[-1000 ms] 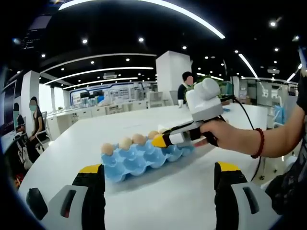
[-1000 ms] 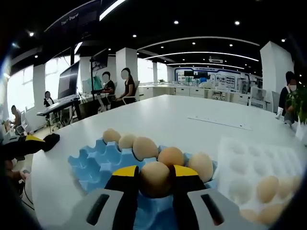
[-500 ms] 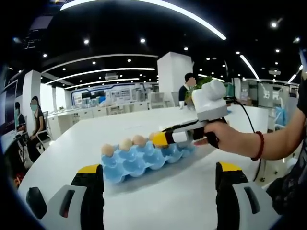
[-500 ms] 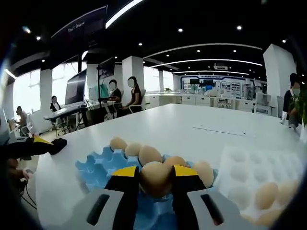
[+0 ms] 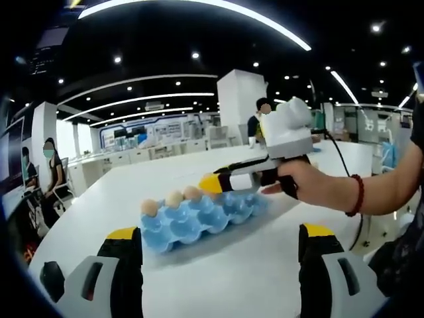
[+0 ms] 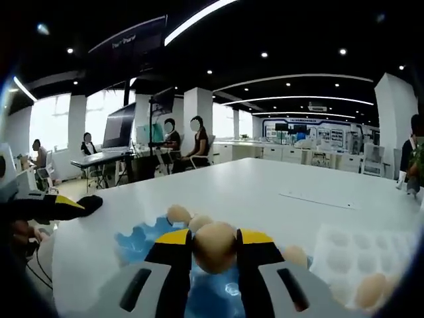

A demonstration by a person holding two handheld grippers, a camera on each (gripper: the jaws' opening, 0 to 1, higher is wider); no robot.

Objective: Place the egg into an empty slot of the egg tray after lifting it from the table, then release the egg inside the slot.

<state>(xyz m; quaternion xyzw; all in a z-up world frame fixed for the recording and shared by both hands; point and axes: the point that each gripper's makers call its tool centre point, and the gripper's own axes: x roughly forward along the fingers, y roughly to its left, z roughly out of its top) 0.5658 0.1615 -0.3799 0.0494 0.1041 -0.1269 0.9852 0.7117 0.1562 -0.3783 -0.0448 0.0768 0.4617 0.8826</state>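
- On the far left of the left gripper view we see seated people at desks in the background, past the edge of the white bench (image 5: 265,265).
- Down at the bottom, our left gripper (image 5: 222,278) has its fingers spread wide and released, nothing between them, just bare bench.
- Ahead of them sits the blue egg tray (image 5: 199,218), with a row of eggs (image 5: 173,197) along its far side and open cups on the near side.
- Over the tray's right half we see the right gripper (image 5: 211,183), yellow-tipped and pointing left, carried by a hand (image 5: 301,184) with a red bracelet (image 5: 358,197) on the wrist.
- Switching to the right gripper view: at far left, the left gripper's dark tip (image 6: 63,205) pokes in over the bench (image 6: 252,192).
- Dead centre, the right gripper (image 6: 214,246) has its fingers clenched on the egg (image 6: 214,246), one yellow-tipped finger pressing each side.
- The egg is up off the bench, held above the blue egg tray (image 6: 136,238); we cannot tell which slot lies under it.
- More eggs (image 6: 179,213) sit in the tray just beyond the fingers.
- To the right, a white tray (image 6: 358,248) lies on the bench beside the blue one, with an egg (image 6: 371,289) in its near corner.
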